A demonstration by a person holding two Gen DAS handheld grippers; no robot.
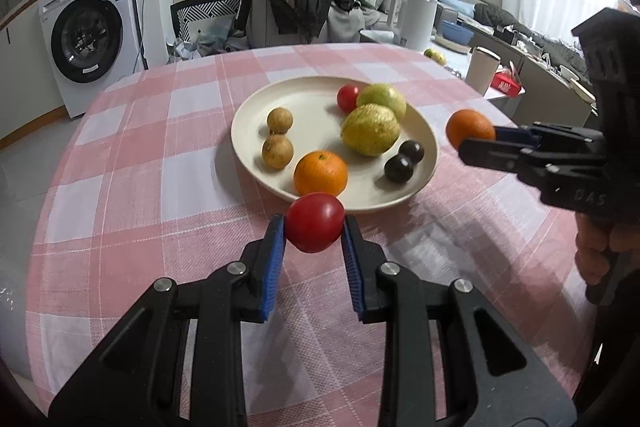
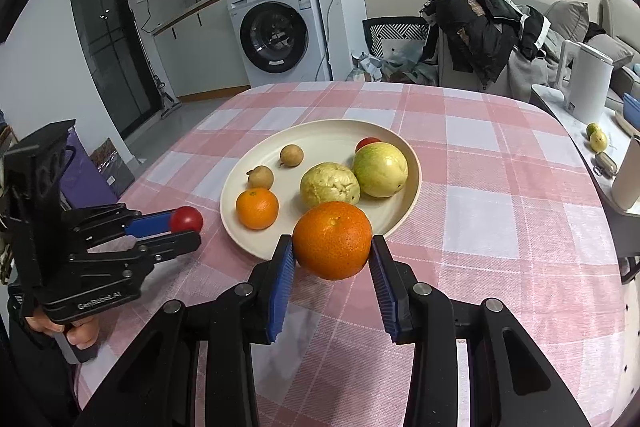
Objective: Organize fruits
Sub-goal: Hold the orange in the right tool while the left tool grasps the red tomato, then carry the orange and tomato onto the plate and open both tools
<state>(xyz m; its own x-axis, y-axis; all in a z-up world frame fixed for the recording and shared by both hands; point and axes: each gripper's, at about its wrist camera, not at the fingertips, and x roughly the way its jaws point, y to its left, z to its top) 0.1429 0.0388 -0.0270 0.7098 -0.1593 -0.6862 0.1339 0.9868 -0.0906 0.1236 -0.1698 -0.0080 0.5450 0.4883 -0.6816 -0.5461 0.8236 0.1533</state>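
A tomato point(image 1: 315, 222) sits clamped in the left gripper point(image 1: 313, 227) just off the plate's point(image 1: 256, 103) near rim, and an orange point(image 2: 333, 239) is gripped by the right gripper point(image 2: 332, 247) beside the plate. The plate holds guavas, longans, a tangerine, a tomato and two dark fruits on the checked cloth point(image 1: 140, 155)

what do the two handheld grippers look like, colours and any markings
Both are matte black plastic linkage frames with silver round pivot bolts and ribbed blue pads on the finger insides. The left gripper has "GenRobot.AI" in pale lettering on its body, readable from the right wrist view. The right gripper shows partial raised letters "DAS". Each has a black pistol-style handle held by a bare hand; no cables visible.
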